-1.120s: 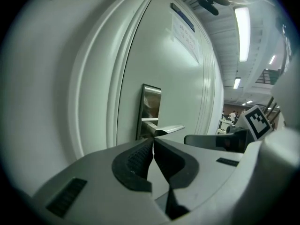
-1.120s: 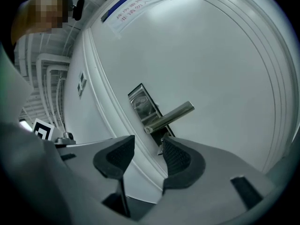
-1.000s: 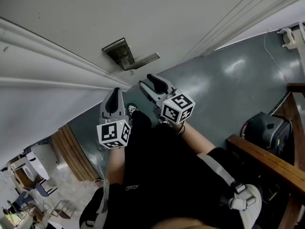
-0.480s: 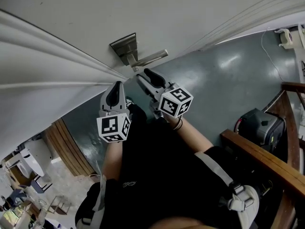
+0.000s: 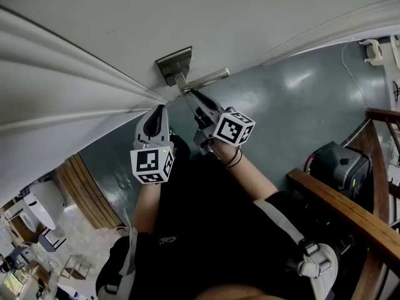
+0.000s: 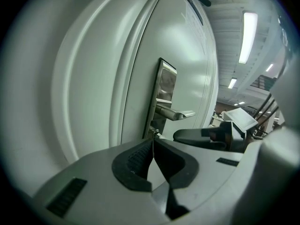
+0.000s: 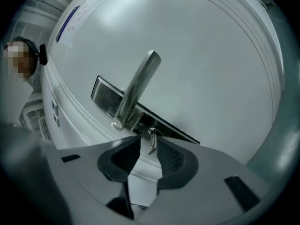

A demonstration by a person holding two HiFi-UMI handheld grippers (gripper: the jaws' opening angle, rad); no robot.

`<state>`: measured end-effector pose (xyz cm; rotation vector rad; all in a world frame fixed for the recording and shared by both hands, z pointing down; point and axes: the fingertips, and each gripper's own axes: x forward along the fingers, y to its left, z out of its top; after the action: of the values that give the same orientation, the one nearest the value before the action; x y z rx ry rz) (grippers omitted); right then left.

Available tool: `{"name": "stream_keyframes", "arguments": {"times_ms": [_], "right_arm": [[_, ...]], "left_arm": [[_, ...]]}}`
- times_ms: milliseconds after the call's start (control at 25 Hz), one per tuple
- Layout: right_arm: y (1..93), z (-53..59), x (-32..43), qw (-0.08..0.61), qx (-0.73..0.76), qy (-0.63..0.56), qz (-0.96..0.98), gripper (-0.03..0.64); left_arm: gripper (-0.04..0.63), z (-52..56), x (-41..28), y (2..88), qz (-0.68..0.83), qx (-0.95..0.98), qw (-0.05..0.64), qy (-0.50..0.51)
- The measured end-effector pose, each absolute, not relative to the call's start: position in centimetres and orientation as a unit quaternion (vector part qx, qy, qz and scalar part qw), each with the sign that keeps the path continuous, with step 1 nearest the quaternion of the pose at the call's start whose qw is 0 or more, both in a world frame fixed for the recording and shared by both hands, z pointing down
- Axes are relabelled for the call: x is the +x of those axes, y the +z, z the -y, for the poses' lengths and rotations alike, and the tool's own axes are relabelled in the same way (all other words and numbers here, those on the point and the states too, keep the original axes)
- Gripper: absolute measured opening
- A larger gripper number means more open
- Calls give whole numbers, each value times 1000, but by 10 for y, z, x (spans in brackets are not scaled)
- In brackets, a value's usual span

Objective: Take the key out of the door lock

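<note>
Since a second ago the right hand-held gripper (image 5: 192,97) has pushed forward, right up to the lock plate (image 5: 175,64). Its jaws are closing at a middling gap and are not yet clamped. Between them hangs the key (image 7: 151,144), seated in the plate's lower part just under the lever handle (image 7: 136,86). The left hand-held gripper (image 6: 153,142) waits left of the plate, jaws together and empty. Behind the plate stands the white door (image 5: 237,17).
</note>
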<state>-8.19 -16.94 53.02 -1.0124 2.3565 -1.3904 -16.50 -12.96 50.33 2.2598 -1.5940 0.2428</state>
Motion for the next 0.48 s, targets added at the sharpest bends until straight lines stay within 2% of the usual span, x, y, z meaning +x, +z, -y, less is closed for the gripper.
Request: {"name": "stream_keyframes", "arguments": {"times_ms": [80,480], "right_arm": [[534,171,-81,119,-343,-490,-792,169],[542,179,-84,129,-348,-507,-778,170]], "left_arm": [[26,132,-165,503,560,803,182,89],[26,135,-164,505,553,807,186,91]]}}
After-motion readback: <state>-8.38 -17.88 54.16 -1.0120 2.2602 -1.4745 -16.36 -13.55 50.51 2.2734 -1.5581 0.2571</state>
